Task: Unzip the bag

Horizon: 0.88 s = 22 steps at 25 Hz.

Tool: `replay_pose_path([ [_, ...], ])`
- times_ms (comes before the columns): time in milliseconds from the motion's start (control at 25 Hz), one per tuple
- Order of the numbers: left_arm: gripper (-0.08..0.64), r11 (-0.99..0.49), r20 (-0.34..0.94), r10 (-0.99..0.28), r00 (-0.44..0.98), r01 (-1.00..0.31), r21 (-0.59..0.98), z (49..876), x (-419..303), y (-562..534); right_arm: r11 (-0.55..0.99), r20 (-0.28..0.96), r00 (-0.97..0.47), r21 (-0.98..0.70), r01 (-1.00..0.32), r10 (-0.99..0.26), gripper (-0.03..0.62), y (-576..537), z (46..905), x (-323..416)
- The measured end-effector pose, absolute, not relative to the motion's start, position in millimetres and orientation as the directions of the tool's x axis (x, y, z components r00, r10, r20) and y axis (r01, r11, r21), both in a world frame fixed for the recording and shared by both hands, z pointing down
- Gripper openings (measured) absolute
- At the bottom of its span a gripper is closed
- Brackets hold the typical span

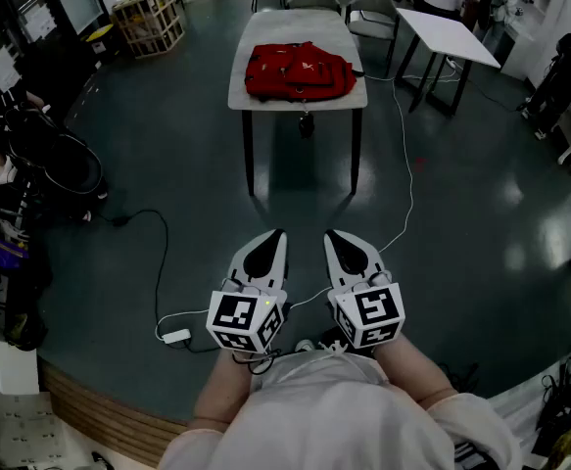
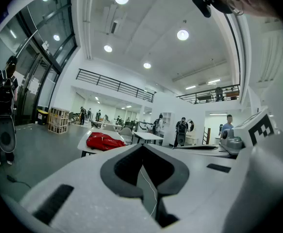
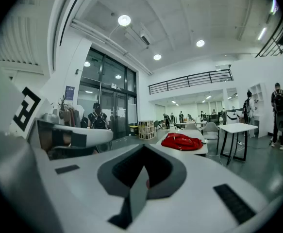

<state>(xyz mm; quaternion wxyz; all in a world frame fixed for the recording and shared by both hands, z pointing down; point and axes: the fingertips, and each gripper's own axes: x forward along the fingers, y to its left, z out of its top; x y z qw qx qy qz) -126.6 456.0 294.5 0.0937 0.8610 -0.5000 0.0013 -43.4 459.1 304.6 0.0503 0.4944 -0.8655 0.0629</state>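
A red bag lies flat on a grey table a few steps ahead across the floor. It also shows far off as the red bag in the left gripper view and the red bag in the right gripper view. My left gripper and right gripper are held side by side close to my body, pointing at the table, well short of it. The left gripper and right gripper have their jaws together, with nothing between them.
Grey chairs and a white table stand behind the bag's table. A wooden crate is at the back left. A white cable and an adaptor lie on the floor. Dark bags crowd the left side. Several people stand far off.
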Motion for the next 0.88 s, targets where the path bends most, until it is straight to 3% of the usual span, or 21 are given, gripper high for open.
replay_pose_path([
  [880,0.018,-0.422,0.095,-0.888,0.45,-0.879,0.223,314,-146,428,0.444,0.196,-0.468,-0.156,-0.882,-0.862,0.028,419,327,-35],
])
